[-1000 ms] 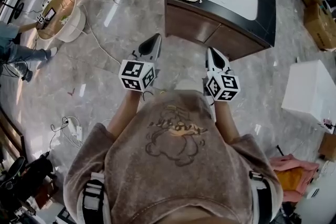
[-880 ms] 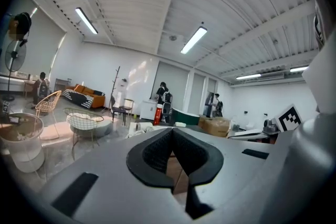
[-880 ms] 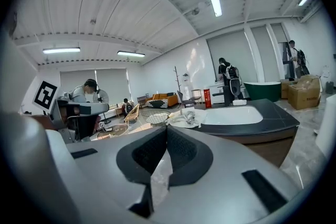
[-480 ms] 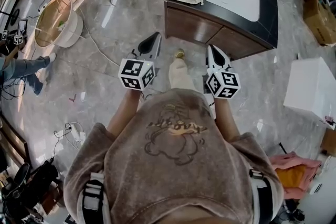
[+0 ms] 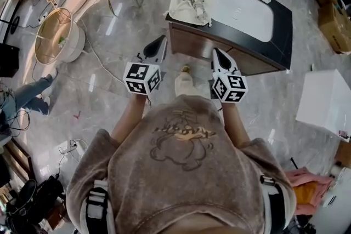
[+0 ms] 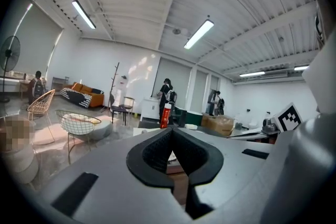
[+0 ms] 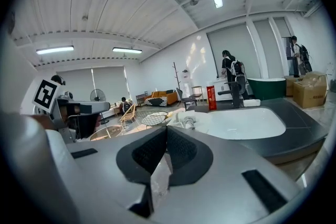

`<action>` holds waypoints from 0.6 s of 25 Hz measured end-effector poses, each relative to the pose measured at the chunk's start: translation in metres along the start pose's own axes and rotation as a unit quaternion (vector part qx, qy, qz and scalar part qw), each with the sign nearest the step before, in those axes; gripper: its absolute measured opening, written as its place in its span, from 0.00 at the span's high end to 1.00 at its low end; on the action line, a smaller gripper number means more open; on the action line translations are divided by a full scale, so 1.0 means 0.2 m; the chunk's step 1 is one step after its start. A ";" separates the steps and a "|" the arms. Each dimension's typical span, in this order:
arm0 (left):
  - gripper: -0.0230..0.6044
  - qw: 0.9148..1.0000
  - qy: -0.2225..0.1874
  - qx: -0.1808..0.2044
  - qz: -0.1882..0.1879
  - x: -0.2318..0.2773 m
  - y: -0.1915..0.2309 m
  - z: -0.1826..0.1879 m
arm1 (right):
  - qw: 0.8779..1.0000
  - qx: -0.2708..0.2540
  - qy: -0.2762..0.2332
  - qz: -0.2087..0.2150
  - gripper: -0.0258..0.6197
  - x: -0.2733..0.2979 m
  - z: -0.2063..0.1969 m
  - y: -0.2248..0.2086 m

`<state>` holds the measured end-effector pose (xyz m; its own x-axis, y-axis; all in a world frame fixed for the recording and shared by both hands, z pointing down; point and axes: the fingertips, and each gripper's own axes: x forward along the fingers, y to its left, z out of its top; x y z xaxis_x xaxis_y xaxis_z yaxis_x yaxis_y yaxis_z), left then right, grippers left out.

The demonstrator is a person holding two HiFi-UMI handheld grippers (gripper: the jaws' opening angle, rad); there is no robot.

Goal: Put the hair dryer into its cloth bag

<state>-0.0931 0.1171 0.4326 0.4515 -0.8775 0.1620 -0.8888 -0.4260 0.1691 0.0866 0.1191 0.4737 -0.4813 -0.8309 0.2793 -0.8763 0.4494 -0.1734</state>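
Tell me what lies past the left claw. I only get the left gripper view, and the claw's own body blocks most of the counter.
Observer: A white cloth heap lies on the left end of the counter, beside a white sink. The hair dryer seems to lie on it.
Operator: Is the right claw holding anything?
Observer: No. The right claw is shut and empty. It is beside the left claw, and both are in front of the counter, not over it.

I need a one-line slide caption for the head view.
Left gripper and right gripper, both shut, face a sink cabinet bearing a white cloth bag.
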 end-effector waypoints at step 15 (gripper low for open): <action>0.93 1.000 0.004 -0.007 0.013 0.79 0.34 0.28 | 1.000 -0.013 0.015 0.019 0.96 0.73 0.39 -0.41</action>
<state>-0.0861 -0.0627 0.4145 0.4284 -0.8866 0.1746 -0.8993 -0.3995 0.1777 0.0893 -0.0639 0.4556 -0.5146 -0.8028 0.3013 -0.8572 0.4896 -0.1596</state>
